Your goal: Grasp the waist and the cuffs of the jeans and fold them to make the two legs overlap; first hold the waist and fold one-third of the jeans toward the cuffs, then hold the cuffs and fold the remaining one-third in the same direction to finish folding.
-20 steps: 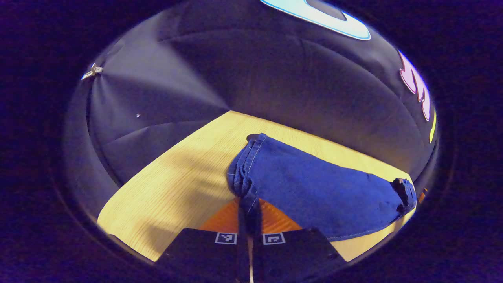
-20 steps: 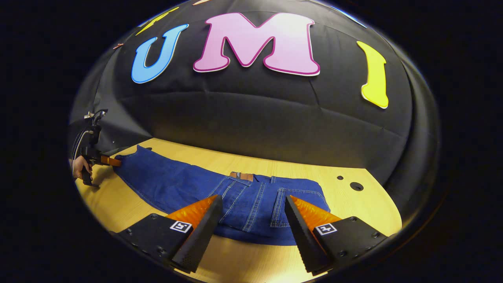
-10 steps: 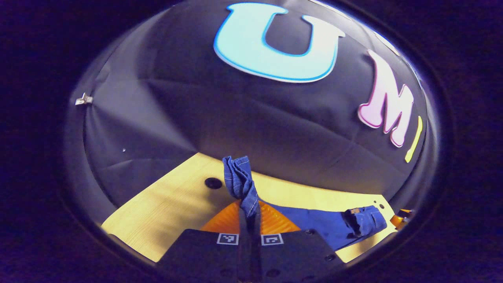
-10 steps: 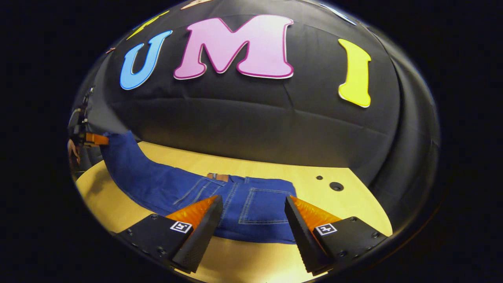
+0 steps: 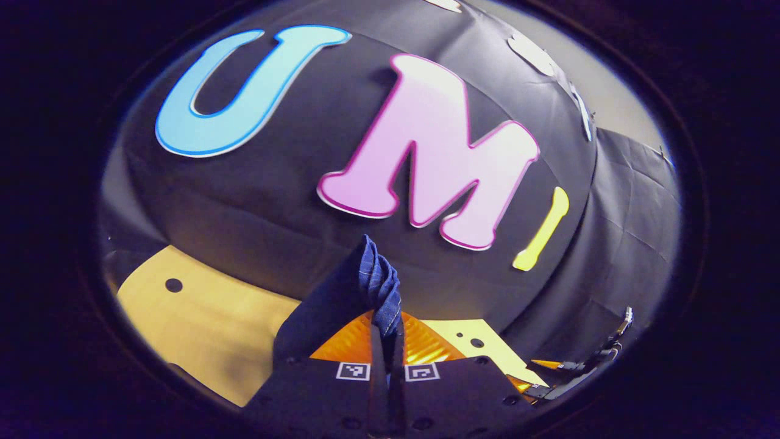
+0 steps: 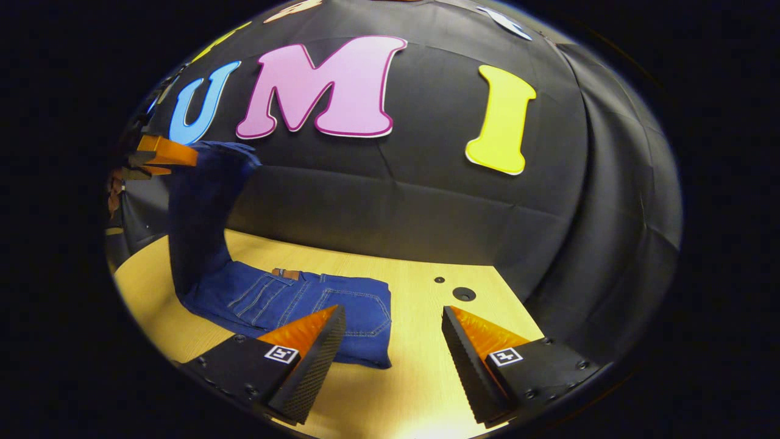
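Your left gripper clenches the jeans at what looks like the cuffs, lifted high off the table, while your right gripper hovers released; a slipping cuff could collapse the fold.

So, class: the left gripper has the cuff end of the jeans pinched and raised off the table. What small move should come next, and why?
Probably carry the left gripper across toward the waist part of the jeans and start lowering. It is shut on the cuffs, which hang high above the table, while the waist part lies flat. The right gripper is open, off to the side.
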Tool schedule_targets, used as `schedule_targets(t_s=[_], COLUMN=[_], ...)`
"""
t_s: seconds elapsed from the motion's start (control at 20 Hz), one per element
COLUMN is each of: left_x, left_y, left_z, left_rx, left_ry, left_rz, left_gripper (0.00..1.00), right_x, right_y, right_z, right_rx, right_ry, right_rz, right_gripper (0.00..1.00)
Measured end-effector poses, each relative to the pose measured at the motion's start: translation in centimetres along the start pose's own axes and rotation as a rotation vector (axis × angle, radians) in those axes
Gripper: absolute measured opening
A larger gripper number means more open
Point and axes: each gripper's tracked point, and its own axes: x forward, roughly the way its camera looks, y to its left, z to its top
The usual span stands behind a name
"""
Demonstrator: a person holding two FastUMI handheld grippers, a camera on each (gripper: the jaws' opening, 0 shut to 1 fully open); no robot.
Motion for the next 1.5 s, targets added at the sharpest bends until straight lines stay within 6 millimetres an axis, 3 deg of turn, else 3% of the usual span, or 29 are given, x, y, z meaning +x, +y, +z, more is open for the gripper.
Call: schedule_targets(t_s=[0.2, 0.35, 0.45, 0.55, 0.6, 0.65, 0.7, 0.85, 1.15, 1.35, 1.5], left_x=[4.6, 6.5, 6.9, 6.9, 6.5, 5.6, 4.5, -1.6, -19.2, -29.7, -36.3], left_y=[-7.8, -9.0, -9.9, -11.7, -12.0, -11.7, -11.5, -9.7, -4.2, -3.4, -3.1], left_z=[-6.8, -11.2, -13.4, -13.8, -13.4, -12.6, -11.7, -8.8, -1.1, 2.9, 4.9], left_rx=[-0.064, -0.066, -0.081, -0.101, -0.087, -0.061, -0.031, 0.057, 0.263, 0.331, 0.312], left_ry=[0.133, 0.22, 0.263, 0.259, 0.245, 0.229, 0.214, 0.158, -0.025, -0.12, -0.177], left_rz=[-0.107, -0.084, -0.081, -0.108, -0.111, -0.108, -0.107, -0.061, 0.171, 0.253, 0.297], left_gripper=[0.06, 0.07, 0.18, 0.35, 0.73, 0.99, 0.95, 0.97, 0.96, 0.96, 0.96], right_x=[-2.1, -3.7, -5.0, -6.2, -6.8, -7.5, -8.1, -10.6, -16.6, -21.7, -24.9], right_y=[-3.4, -5.7, -6.4, -6.8, -7.1, -7.2, -7.1, -6.2, -2.3, 1.0, 4.7], right_z=[-0.6, -0.9, -1.0, -1.0, -0.8, -0.5, 0.0, 2.0, 8.0, 14.0, 17.4], right_rx=[0.046, 0.058, 0.092, 0.118, 0.12, 0.127, 0.138, 0.179, 0.21, 0.207, 0.204], right_ry=[0.019, 0.029, 0.04, 0.045, 0.046, 0.043, 0.037, 0.017, -0.077, -0.204, -0.279], right_rz=[-0.031, -0.055, -0.056, -0.059, -0.065, -0.067, -0.066, -0.047, 0.0, 0.036, 0.073], right_gripper=[0.97, 0.97, 0.97, 0.96, 0.96, 0.97, 0.97, 0.95, 0.98, 0.98, 0.98])
